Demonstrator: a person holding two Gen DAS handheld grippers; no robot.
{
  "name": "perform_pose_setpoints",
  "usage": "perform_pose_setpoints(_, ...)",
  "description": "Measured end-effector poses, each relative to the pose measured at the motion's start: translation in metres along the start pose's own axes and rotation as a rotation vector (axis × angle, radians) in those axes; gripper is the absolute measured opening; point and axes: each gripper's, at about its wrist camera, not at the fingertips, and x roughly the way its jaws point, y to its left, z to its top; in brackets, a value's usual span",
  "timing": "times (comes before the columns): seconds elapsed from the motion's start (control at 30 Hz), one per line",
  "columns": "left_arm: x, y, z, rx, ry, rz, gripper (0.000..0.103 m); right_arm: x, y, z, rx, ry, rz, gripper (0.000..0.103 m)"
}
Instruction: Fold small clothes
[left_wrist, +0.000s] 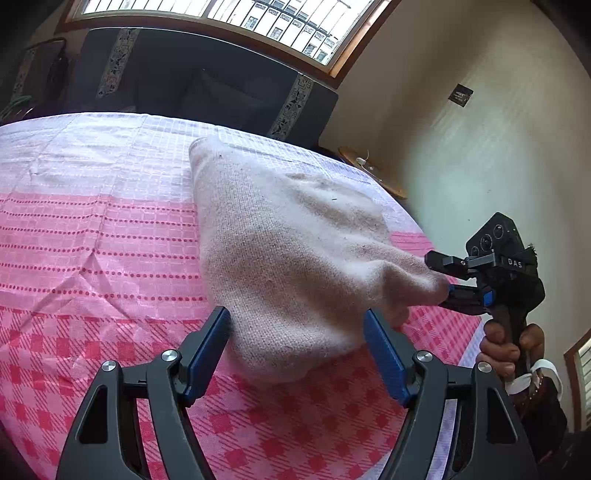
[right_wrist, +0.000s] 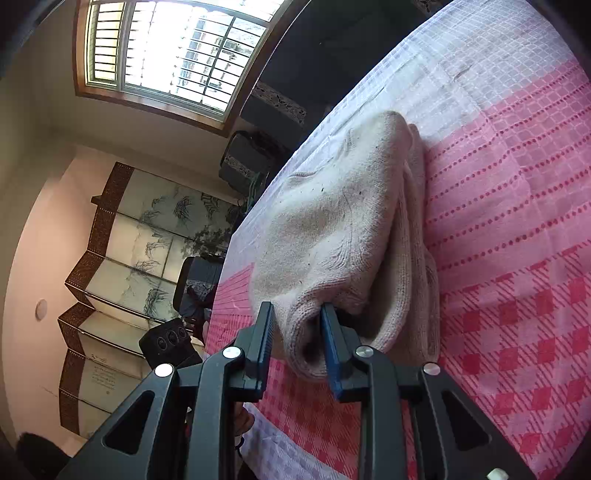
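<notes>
The cream knitted garment (left_wrist: 280, 240) lies folded over on the pink checked cloth (left_wrist: 92, 229), its fuzzy ribbed weave flecked with dark lint; what sort of garment it is cannot be made out. The right gripper (right_wrist: 297, 325) has its jaws clenched on a rolled corner at the garment's near right, lifting it into a soft peak whose underside is hidden. The left gripper (left_wrist: 297, 332) hovers at the near edge, jaws released and spread either side of the knit.

Pink-and-white checked cloth-covered bench (left_wrist: 92, 236) lies bare left of the cream knitted garment (left_wrist: 288, 236), open passage there. Right gripper (left_wrist: 448, 280), pinching the garment's corner, blocks the right side. Dark blue sofa (left_wrist: 207, 81) bounds the far edge.
</notes>
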Motion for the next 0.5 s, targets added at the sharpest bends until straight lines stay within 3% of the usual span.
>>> perform_pose_setpoints(0.17,0.013,-0.009,0.012,0.029,0.022,0.018,0.074,0.019,-0.013,0.018,0.063,0.0,-0.028,0.028)
perform_pose_setpoints(0.2,0.016,-0.01,0.011,0.048,0.026,0.033,0.074,0.022,-0.007,0.022,0.029,-0.023,-0.066,0.013)
perform_pose_setpoints(0.23,0.019,-0.012,0.01,0.066,0.035,0.047,0.074,0.021,0.001,0.026,-0.029,-0.056,-0.115,0.01)
perform_pose_setpoints(0.27,0.021,-0.012,0.008,0.08,0.044,0.062,0.074,0.02,0.015,0.029,-0.113,-0.1,-0.161,0.01)
perform_pose_setpoints(0.37,0.022,-0.01,0.005,0.093,0.047,0.081,0.074,0.013,0.041,0.021,-0.253,-0.167,-0.132,0.01)
perform_pose_setpoints(0.47,0.026,-0.009,0.009,0.071,0.067,0.068,0.074,0.023,0.005,0.015,-0.171,-0.114,-0.212,0.01)
perform_pose_setpoints(0.5,0.026,-0.007,0.01,0.062,0.074,0.063,0.074,0.02,-0.012,0.014,-0.095,-0.104,-0.157,0.009)
